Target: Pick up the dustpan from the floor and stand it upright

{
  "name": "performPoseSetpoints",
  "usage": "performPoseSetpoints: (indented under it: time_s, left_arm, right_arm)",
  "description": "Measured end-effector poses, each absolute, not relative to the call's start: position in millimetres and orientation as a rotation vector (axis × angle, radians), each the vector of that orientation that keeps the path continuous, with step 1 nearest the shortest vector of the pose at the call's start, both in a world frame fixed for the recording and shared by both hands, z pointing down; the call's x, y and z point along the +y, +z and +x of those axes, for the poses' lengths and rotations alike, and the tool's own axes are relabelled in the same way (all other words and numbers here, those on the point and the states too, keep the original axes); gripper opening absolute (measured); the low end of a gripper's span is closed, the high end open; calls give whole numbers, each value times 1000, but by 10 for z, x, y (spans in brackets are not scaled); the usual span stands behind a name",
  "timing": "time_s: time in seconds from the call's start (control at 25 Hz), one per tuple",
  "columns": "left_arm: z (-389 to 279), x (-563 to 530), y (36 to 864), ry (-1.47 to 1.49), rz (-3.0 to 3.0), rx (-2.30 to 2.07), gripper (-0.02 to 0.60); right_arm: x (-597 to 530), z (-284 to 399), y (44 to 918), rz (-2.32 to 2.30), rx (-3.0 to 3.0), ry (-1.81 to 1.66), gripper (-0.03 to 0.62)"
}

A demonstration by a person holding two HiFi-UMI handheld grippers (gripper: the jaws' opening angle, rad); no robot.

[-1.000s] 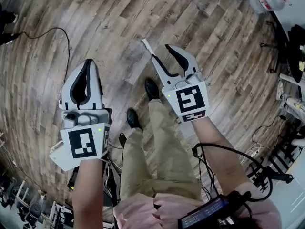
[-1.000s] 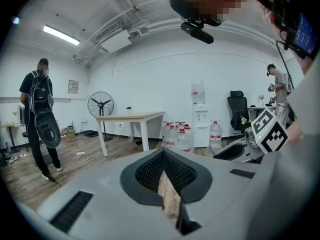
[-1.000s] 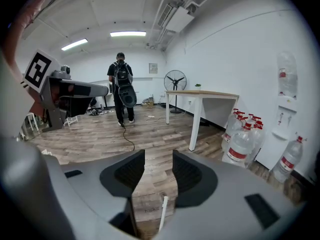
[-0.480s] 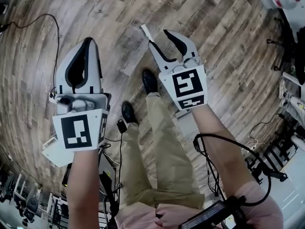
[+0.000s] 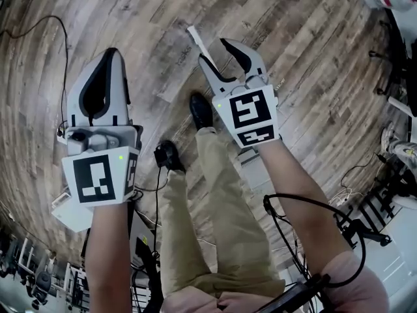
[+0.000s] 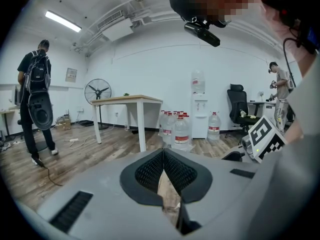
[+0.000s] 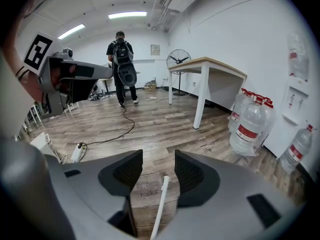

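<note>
A thin white handle (image 5: 195,41) shows over the wood floor just ahead of my right gripper (image 5: 214,49). In the right gripper view that handle (image 7: 159,204) rises from below and ends between the two pads, which stand apart and do not touch it. The pan itself is not visible in any view, hidden below the gripper body. My right gripper (image 7: 158,156) is open. My left gripper (image 5: 111,54) is held out to the left, away from the handle. Its pads meet at the tips with nothing between them, so my left gripper (image 6: 163,151) is shut.
The person's shoes (image 5: 200,109) stand just behind the handle. A black cable (image 5: 39,28) runs over the floor at the left. Ahead are a white-legged table (image 7: 207,69), several water bottles (image 7: 250,126), a power strip (image 7: 77,151) and a person with a backpack (image 7: 121,64).
Both grippers have drifted slightly left and up in the head view, and the feet have shifted. Jaw states are unchanged: left shut, right open near the handle.
</note>
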State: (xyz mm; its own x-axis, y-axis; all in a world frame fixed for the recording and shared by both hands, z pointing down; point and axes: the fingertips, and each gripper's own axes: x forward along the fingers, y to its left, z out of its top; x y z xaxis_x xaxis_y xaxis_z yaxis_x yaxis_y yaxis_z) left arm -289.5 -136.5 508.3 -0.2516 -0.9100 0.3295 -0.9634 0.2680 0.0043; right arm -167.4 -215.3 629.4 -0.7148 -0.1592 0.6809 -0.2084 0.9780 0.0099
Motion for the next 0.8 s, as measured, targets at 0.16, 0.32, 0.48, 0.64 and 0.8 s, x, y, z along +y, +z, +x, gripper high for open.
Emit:
performPoseSetpoints:
  time_s: [0.16,0.32,0.48,0.64,0.8]
  left_arm:
    - [-2907,-1372,5260,290,1715,-2272,12]
    - [-2926,-1419,5416,317,1712,-2274,14]
    - [-2998,-1434,5581,338,1700,-2275,12]
    - [-3089,-1453,5753,338,1667,-2276,12]
    - [-3122,-1487,5908,326,1648,-2271,12]
  right_arm:
    - [-2145,-1673,6491,239,-2363,85,201]
    - [-2176,-1696,6677,217,-2347,86,210]
    - [-2192,-1729,6881,202,-2328,93,213]
    - [-2244,-1775,7062,196,-2309,104,213]
    - [-2305,-1815,7242,190,-2295,116,224]
